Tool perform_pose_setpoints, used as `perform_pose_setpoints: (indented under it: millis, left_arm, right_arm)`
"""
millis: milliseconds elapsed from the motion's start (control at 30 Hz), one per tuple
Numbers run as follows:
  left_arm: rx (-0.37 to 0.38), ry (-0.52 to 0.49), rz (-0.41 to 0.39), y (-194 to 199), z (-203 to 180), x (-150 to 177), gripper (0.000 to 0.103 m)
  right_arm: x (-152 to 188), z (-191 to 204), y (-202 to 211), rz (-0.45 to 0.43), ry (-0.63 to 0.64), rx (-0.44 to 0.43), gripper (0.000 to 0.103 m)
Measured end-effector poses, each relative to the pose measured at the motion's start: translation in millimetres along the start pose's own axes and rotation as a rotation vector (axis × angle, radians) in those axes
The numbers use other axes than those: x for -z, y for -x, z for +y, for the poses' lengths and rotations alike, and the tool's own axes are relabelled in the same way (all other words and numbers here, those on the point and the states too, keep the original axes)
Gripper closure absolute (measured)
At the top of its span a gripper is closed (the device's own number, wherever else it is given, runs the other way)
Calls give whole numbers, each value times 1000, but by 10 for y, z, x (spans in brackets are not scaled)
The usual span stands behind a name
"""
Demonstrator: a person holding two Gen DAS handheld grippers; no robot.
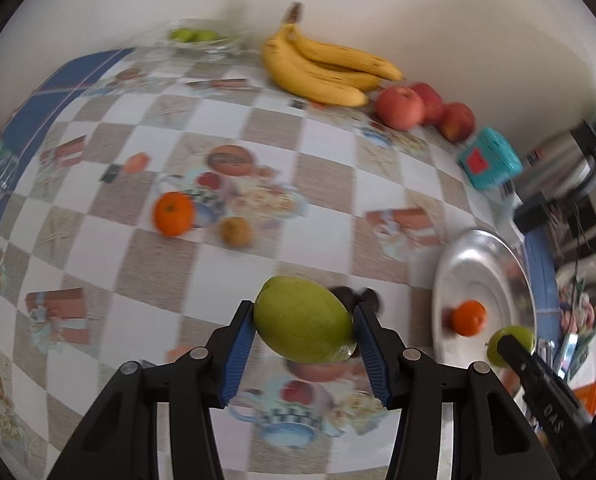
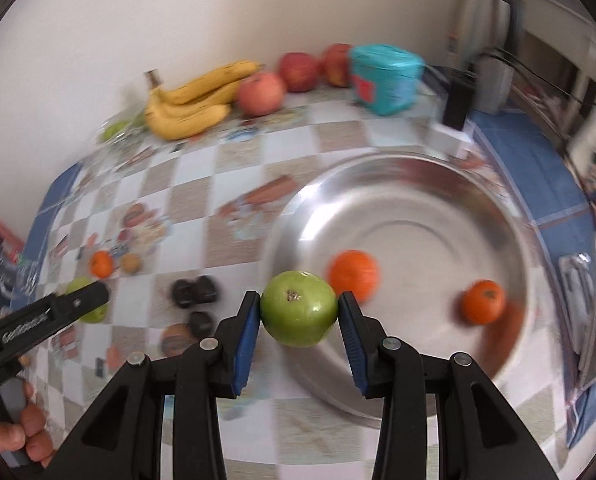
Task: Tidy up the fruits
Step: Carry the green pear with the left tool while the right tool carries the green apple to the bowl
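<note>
The left tongs [image 1: 304,330] grip a large, oval green fruit [image 1: 304,320] between blue pads, held clear above the checkered worktop [image 1: 170,264]. The right tongs [image 2: 300,314] clamp a rounder green fruit [image 2: 298,308], stem end facing the camera, just over the near rim of the steel bowl [image 2: 418,184].

In the right wrist view the bowl fills the area from twelve to four o'clock and already holds two oranges [image 2: 354,274], one close behind the held fruit and one toward three o'clock. In the left wrist view the bowl sits at about three o'clock, well apart from the left tongs. A third orange [image 1: 174,214] and a small brown fruit [image 1: 236,232] lie on the worktop at ten o'clock, while bananas [image 1: 322,68] and red apples [image 1: 400,108] line the wall from twelve to one o'clock.

The risks look plain enough. Both fruits are smooth and rounded and are pinched only at their sides, so either could slip or roll out during travel; the blur suggests brisk motion, which would worsen that. Released from height, the right fruit could strike the near orange, bruise, or bounce off the sloping steel wall. The left tongs also appear near nine o'clock in the right view, so the two tools could collide if both head for the bowl together.
</note>
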State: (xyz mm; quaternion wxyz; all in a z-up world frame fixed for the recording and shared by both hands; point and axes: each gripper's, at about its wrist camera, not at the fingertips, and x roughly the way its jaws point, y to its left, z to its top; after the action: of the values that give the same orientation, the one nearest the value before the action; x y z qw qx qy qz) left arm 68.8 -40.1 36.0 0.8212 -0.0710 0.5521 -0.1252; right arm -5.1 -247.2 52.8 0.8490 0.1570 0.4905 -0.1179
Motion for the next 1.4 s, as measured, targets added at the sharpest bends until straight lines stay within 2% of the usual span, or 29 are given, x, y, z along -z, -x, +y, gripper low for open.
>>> perform_pose_setpoints:
  millis: [300, 533, 733, 1000, 1400]
  left_arm:
    - [94, -174, 9, -46, -817, 190, 50]
    - [119, -317, -12, -100, -1288, 327, 50]
    - [95, -385, -6, -258, -1453, 429, 49]
    - [83, -439, 26, -423, -1586, 538, 49]
    - [59, -461, 74, -637, -1653, 644, 49]
  right_arm:
    - [-24, -696, 200, -52, -124, 83, 62]
    - [-36, -913, 272, -85, -168, 83, 61]
    - [-54, -923, 176, -74, -167, 63, 61]
    - [-4, -942, -64, -5, -180, 44, 61]
    - [47, -901, -162, 36, -166, 46, 61]
